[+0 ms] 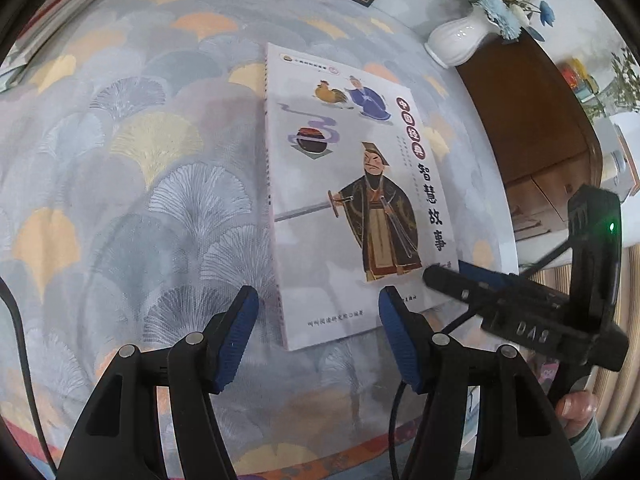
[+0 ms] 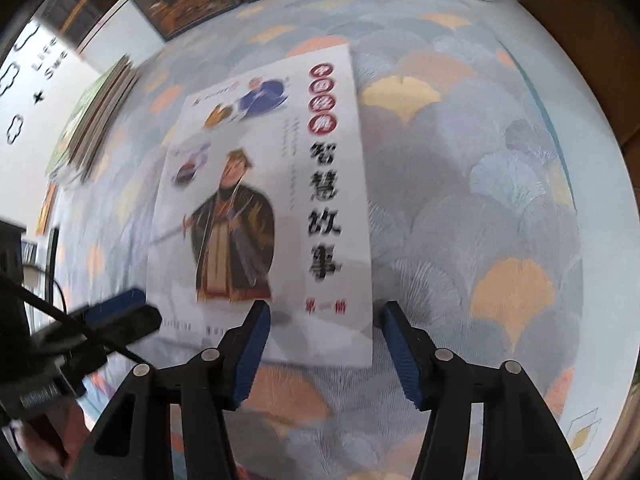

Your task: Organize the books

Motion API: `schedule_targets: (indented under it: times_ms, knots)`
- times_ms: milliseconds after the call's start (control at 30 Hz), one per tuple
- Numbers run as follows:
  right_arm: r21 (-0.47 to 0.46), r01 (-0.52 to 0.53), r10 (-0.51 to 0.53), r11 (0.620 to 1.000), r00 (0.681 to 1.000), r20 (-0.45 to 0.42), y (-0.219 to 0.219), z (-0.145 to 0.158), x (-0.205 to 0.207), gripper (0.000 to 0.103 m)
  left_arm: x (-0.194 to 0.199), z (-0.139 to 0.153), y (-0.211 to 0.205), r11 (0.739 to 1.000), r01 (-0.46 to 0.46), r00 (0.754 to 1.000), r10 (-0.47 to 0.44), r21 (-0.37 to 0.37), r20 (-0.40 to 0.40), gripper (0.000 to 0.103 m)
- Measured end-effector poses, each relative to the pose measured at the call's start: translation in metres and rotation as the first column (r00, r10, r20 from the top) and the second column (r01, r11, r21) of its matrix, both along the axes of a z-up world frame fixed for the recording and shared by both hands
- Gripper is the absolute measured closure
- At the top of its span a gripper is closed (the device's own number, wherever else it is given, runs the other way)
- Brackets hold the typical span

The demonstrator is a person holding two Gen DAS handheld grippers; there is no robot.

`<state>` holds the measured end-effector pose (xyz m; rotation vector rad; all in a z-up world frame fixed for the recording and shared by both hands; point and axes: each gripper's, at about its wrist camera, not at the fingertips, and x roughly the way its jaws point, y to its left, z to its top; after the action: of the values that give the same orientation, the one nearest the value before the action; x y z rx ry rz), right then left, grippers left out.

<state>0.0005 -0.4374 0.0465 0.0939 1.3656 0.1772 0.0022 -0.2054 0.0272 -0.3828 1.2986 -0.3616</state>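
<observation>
Left wrist view: both spread-jawed grippers, left gripper (image 1: 316,312) and right gripper (image 2: 324,320), hover empty over the white illustrated paperback book (image 1: 352,200) lying mid-desk, unstacked, far-left book pile (image 2: 100,116) waiting.

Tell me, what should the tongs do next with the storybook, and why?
Probably lower both tongs to the near edge of the storybook. It lies flat on the patterned cloth; the left tongs and right tongs hover open over it, gripping nothing.

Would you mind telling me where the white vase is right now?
In the left wrist view, the white vase stands at the upper right on the patterned tablecloth, beyond the white book's far corner.
</observation>
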Motion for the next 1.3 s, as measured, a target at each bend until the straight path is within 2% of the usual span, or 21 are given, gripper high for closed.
schedule_targets:
  times_ms: [200, 267, 333, 400, 433, 500, 533, 567, 600, 633, 667, 700, 800, 867, 1000, 1100, 1167, 1300]
  knots:
    - [0.03, -0.015, 0.014, 0.999, 1.0, 0.021, 0.009, -0.001, 0.001, 0.049, 0.0, -0.003, 0.0, 0.999, -0.021, 1.0, 0.021, -0.039, -0.003, 0.044]
    - [0.071, 0.003, -0.004, 0.997, 1.0, 0.015, 0.004, -0.002, 0.002, 0.049, -0.001, -0.001, 0.006, 0.996, -0.033, 0.999, 0.032, -0.088, -0.013, 0.044]
    - [0.131, 0.031, -0.032, 0.991, 0.999, -0.001, -0.003, -0.005, -0.004, 0.048, -0.003, 0.006, 0.013, 0.985, -0.036, 0.999, 0.036, -0.17, -0.003, 0.044]
    - [0.194, 0.053, -0.051, 0.98, 0.999, -0.02, -0.013, -0.006, -0.003, 0.047, -0.003, 0.018, 0.023, 0.952, -0.041, 0.999, 0.044, -0.302, 0.004, 0.044]
    - [0.229, 0.067, -0.062, 0.971, 0.998, -0.032, -0.018, -0.007, -0.002, 0.047, -0.001, 0.023, 0.028, 0.918, -0.049, 0.999, 0.052, -0.393, -0.002, 0.044]
    - [0.287, 0.095, -0.083, 0.953, 0.995, -0.053, -0.027, -0.01, 0.0, 0.044, 0.003, 0.027, 0.031, 0.884, -0.06, 0.998, 0.064, -0.464, -0.007, 0.044]
    - [0.301, 0.104, -0.091, 0.948, 0.994, -0.058, -0.029, -0.01, 0.0, 0.044, 0.005, 0.028, 0.03, 0.878, -0.071, 0.997, 0.075, -0.473, -0.011, 0.043]
    - [0.314, 0.114, -0.098, 0.943, 0.993, -0.065, -0.031, -0.011, 0.0, 0.043, 0.008, 0.026, 0.028, 0.886, -0.08, 0.996, 0.084, -0.457, -0.012, 0.044]
    - [0.322, 0.118, -0.102, 0.939, 0.992, -0.068, -0.032, -0.012, -0.001, 0.043, 0.01, 0.024, 0.026, 0.902, -0.085, 0.996, 0.09, -0.423, -0.008, 0.048]
    - [0.324, 0.118, -0.101, 0.939, 0.993, -0.068, -0.032, -0.012, -0.002, 0.043, 0.013, 0.02, 0.019, 0.934, -0.084, 0.996, 0.09, -0.348, 0.001, 0.056]
    - [0.325, 0.117, -0.101, 0.938, 0.993, -0.065, -0.031, -0.011, -0.004, 0.043, 0.015, 0.013, 0.013, 0.954, -0.083, 0.996, 0.085, -0.29, -0.006, 0.069]
    - [0.324, 0.114, -0.099, 0.939, 0.993, -0.062, -0.03, -0.012, -0.005, 0.043, 0.018, 0.005, 0.008, 0.962, -0.081, 0.997, 0.077, -0.26, -0.028, 0.08]
    - [0.325, 0.114, -0.099, 0.939, 0.993, -0.063, -0.031, -0.01, -0.006, 0.043, 0.022, -0.009, -0.003, 0.974, -0.079, 0.996, 0.071, -0.211, -0.049, 0.085]
    - [0.347, 0.123, -0.103, 0.93, 0.992, -0.077, -0.035, -0.011, -0.004, 0.043, 0.021, -0.013, -0.008, 0.974, -0.077, 0.996, 0.066, -0.214, -0.055, 0.085]
    - [0.441, 0.203, -0.155, 0.874, 0.978, -0.143, -0.059, -0.015, -0.001, 0.044, 0.029, -0.014, -0.017, 0.936, -0.086, 0.994, 0.057, -0.341, -0.094, 0.086]
    - [0.504, 0.27, -0.202, 0.821, 0.962, -0.186, -0.078, -0.018, -0.003, 0.044, 0.036, -0.013, -0.022, 0.883, -0.102, 0.99, 0.044, -0.459, -0.136, 0.086]
    - [0.545, 0.305, -0.225, 0.781, 0.952, -0.209, -0.088, -0.022, -0.004, 0.044, 0.039, -0.01, -0.022, 0.85, -0.118, 0.986, 0.04, -0.513, -0.16, 0.086]
    - [0.618, 0.369, -0.261, 0.694, 0.929, -0.262, -0.099, -0.031, -0.004, 0.044, 0.042, -0.007, -0.028, 0.809, -0.139, 0.98, 0.03, -0.57, -0.196, 0.086]
